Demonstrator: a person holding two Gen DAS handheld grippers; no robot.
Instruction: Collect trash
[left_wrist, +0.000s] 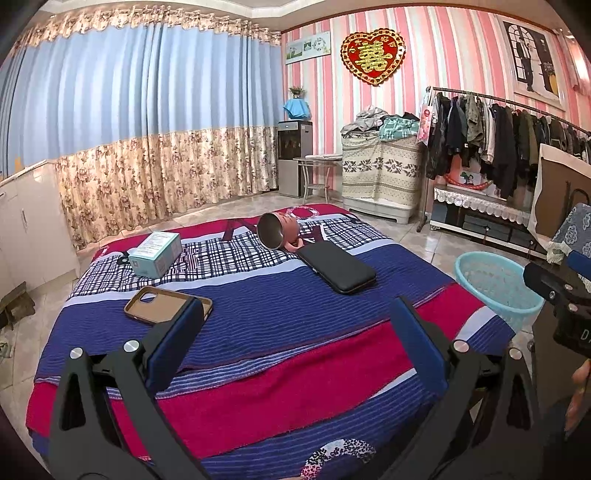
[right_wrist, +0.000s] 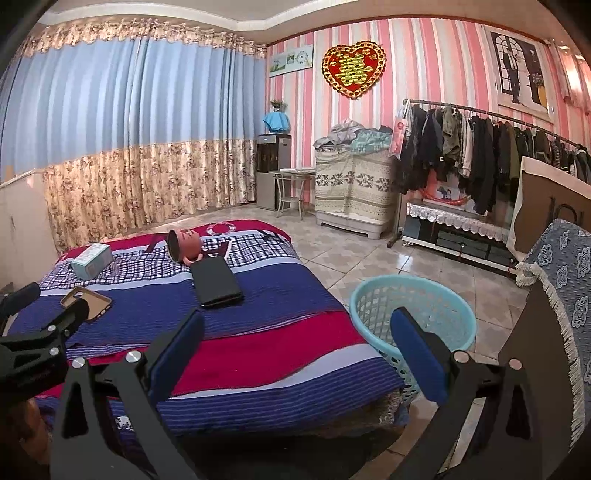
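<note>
The job looks like it is only at the start. The light blue basket (right_wrist: 412, 317) sits on the floor just beside the bed (left_wrist: 258, 332), in the lower right of the right wrist view. Through its open top I can see nothing in it, though I cannot see every bit of the bottom.

Four things lie on the bed. A small pale box (left_wrist: 155, 254) sits in the left middle of the left wrist view. A brown phone case (left_wrist: 168, 304) lies below it, near the left finger of the left gripper (left_wrist: 295, 332). A pink cup (left_wrist: 277, 230) lies on its side near the middle of the frame, and a flat black case (left_wrist: 338, 267) lies just beside it, maybe touching its handle. I think the box is the most likely trash, but I cannot tell for sure which of these should go.

The left gripper has its two blue fingers wide apart and holds nothing. It hangs over the near part of the bed. The right gripper (right_wrist: 297, 343) is also spread wide and holds nothing. It sits between the bed edge and the basket.

So nothing is picked up yet. All the picking and dropping into the basket is left to do.
</note>
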